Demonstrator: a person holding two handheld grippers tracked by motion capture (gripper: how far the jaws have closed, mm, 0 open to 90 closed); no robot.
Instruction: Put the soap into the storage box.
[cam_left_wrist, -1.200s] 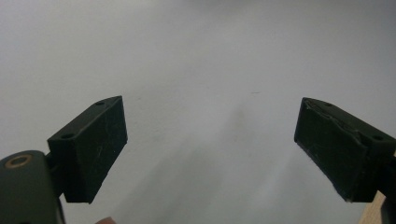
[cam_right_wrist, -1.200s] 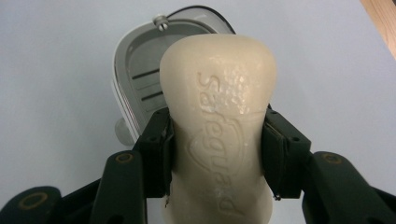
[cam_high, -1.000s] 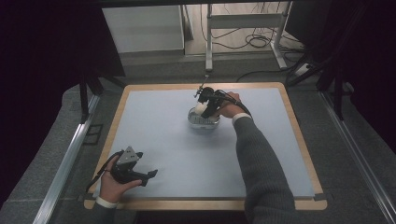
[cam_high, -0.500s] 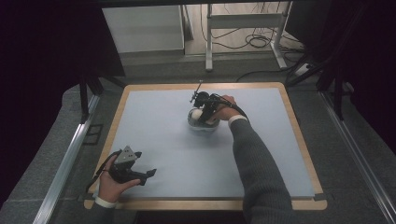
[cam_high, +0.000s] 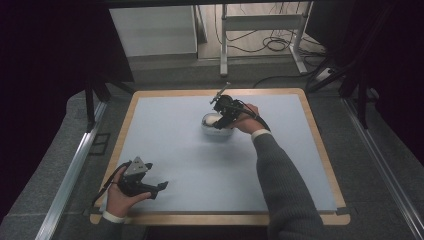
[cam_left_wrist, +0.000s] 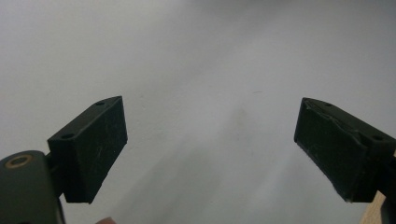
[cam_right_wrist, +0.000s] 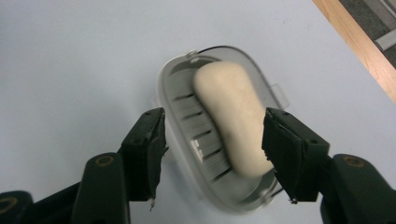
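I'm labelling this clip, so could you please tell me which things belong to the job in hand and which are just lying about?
In the job:
- soap, lying in the dish
- dish, on the mat
- right gripper, jaws just opened, astride the dish

Lying about:
- left gripper, open, resting on the mat
- mat
- metal stand and cables on the floor beyond

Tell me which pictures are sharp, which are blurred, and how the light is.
High view: the mat is evenly lit, the surroundings are dark. Left gripper view: the mat looks hazy, with soft shadows. Right gripper view: the soap and dish are slightly blurred, and the clear rim shows a faint glint.
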